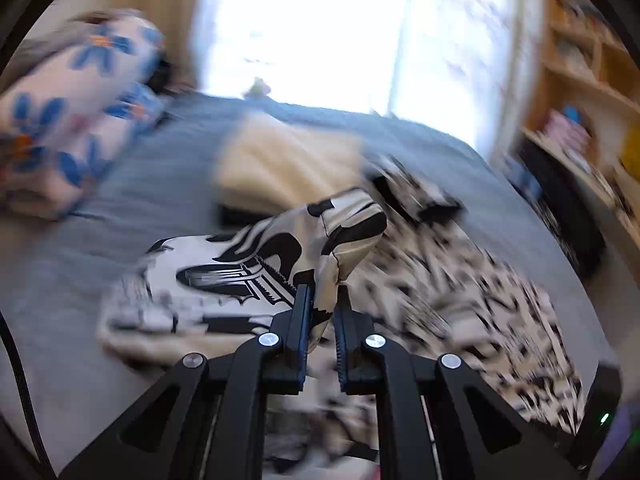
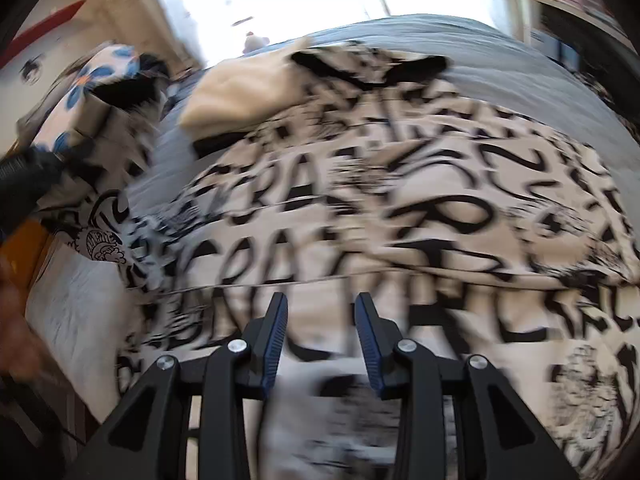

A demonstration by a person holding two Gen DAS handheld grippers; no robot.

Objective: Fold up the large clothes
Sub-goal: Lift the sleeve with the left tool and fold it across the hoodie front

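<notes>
Left gripper (image 1: 322, 300): jaws clamped on a raised fold of the black-and-cream printed garment (image 1: 256, 264), which lifts off the grey bed (image 1: 152, 184) while the rest of it trails to the right. Right gripper (image 2: 322, 320): jaws apart, nothing between them, poised over the same garment (image 2: 400, 208) spread wide across the bed (image 2: 460, 36). Beyond lie a cream cloth (image 1: 280, 164) at the far side and a blue-flowered pillow (image 1: 60, 120) at the far left; both views are motion-blurred.
</notes>
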